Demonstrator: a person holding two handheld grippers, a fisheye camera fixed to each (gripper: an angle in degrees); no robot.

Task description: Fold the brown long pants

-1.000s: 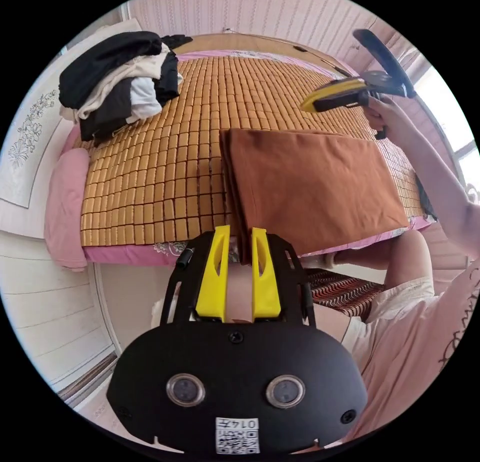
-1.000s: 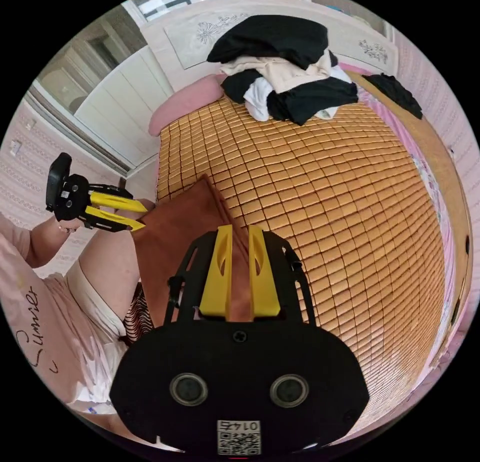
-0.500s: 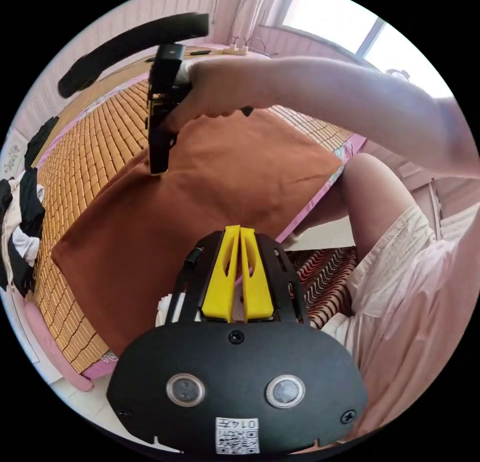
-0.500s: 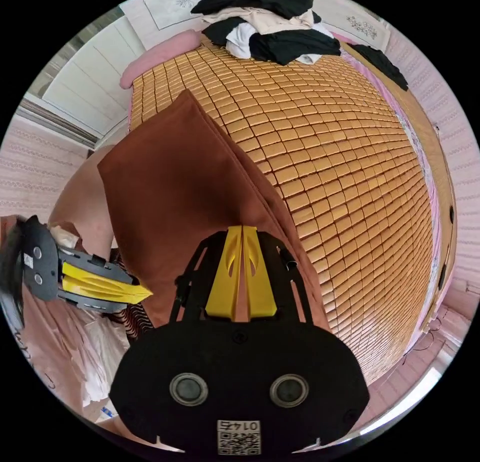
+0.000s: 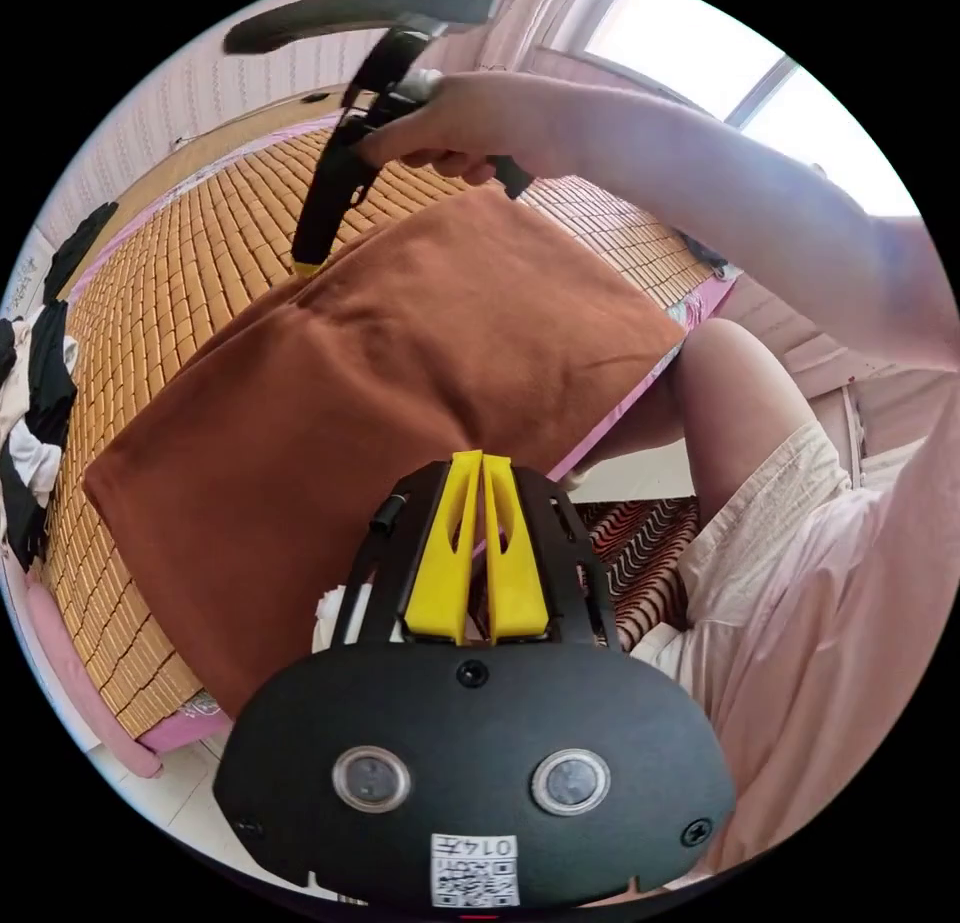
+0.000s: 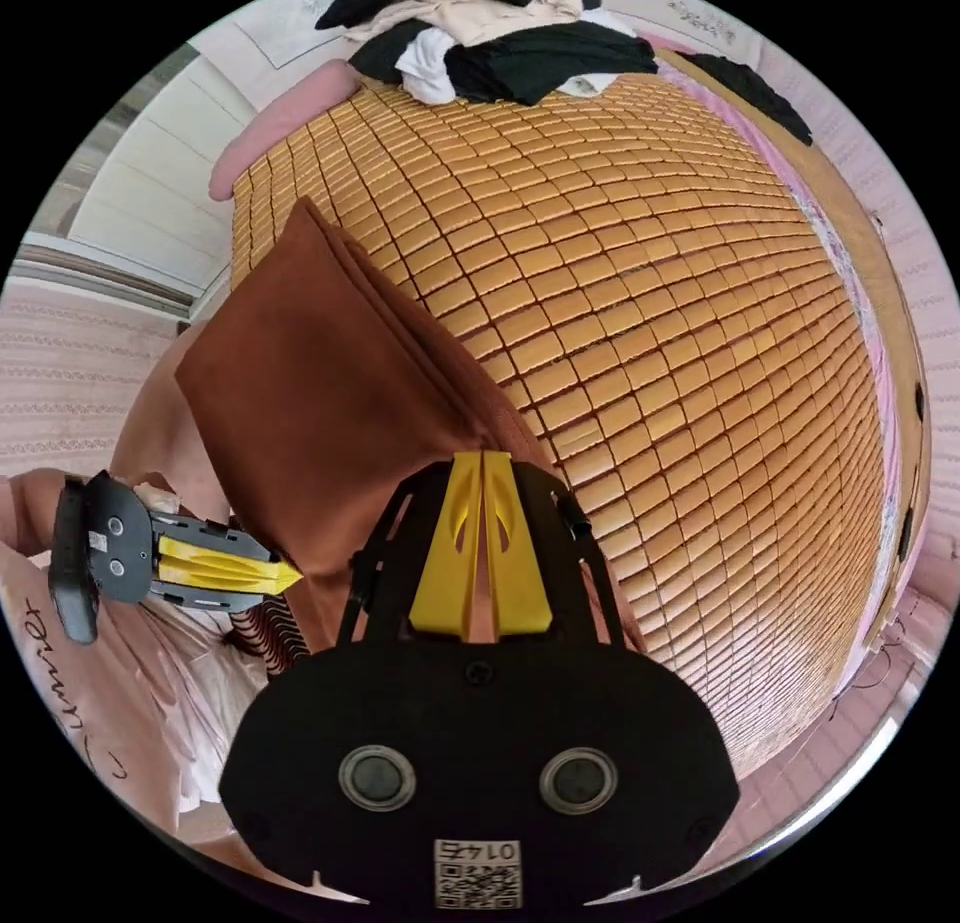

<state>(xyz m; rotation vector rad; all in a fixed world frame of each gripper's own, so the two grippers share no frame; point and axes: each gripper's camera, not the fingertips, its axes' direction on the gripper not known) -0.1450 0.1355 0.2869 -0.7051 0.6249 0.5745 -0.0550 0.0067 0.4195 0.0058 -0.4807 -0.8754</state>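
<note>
Here the brown long pants [image 5: 380, 363] lie folded into a thick rectangle across the middle of the left gripper view, on the bamboo mat [image 5: 200, 233], with one edge at the mat's near border. Probably they are gripped at two opposite edges so the stack can be carried or folded once more without the layers sliding apart.

At lower centre of that view the left gripper [image 5: 478, 463] has its yellow jaws drawn together, tips meeting the near edge of the cloth; it seems pinched on that hem, though the contact is partly hidden. At upper left, the right gripper [image 5: 305, 260] touches the far edge.

In the right gripper view, the pants [image 6: 300, 403] fill the centre-left, and its own jaws sit closed on the layered edge. A clothes pile [image 6: 480, 23] lies at the top.
</note>
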